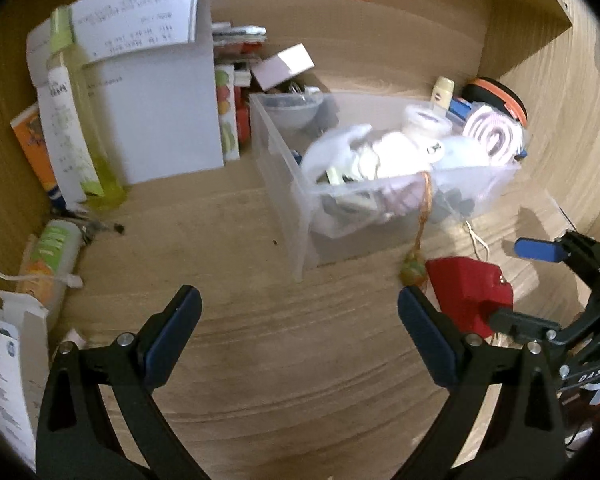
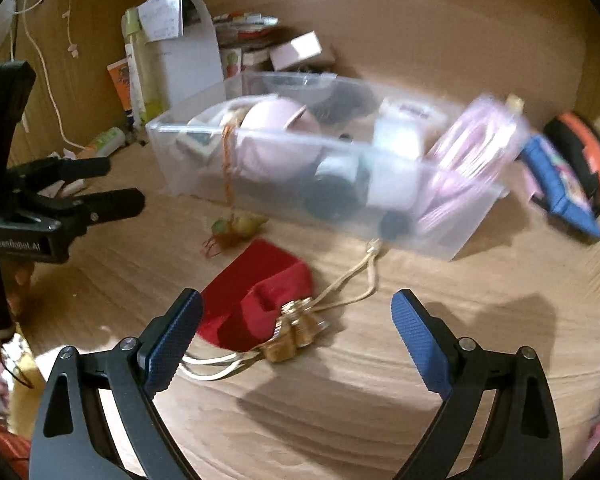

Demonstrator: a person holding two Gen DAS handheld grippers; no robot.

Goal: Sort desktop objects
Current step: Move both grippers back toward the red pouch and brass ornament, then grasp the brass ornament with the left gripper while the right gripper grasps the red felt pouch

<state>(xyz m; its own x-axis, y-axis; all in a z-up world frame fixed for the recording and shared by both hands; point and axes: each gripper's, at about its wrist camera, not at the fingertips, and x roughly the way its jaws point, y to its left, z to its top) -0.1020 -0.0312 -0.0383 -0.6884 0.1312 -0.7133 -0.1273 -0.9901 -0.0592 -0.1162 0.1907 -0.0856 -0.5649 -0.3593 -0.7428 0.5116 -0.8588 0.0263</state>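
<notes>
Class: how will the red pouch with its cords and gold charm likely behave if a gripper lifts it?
The red pouch looks soft, so probably floppy. Its cords trail loosely; they would likely dangle or snag. The gold charm may swing.

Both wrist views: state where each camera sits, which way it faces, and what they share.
Left wrist: on the left gripper, angled down at the wooden desk; own open fingers frame bare wood, right gripper at right edge.
Right wrist: on the right gripper, angled down; open fingers over gold trinket, left gripper at left edge.
Shared: clear bin, red box.
</notes>
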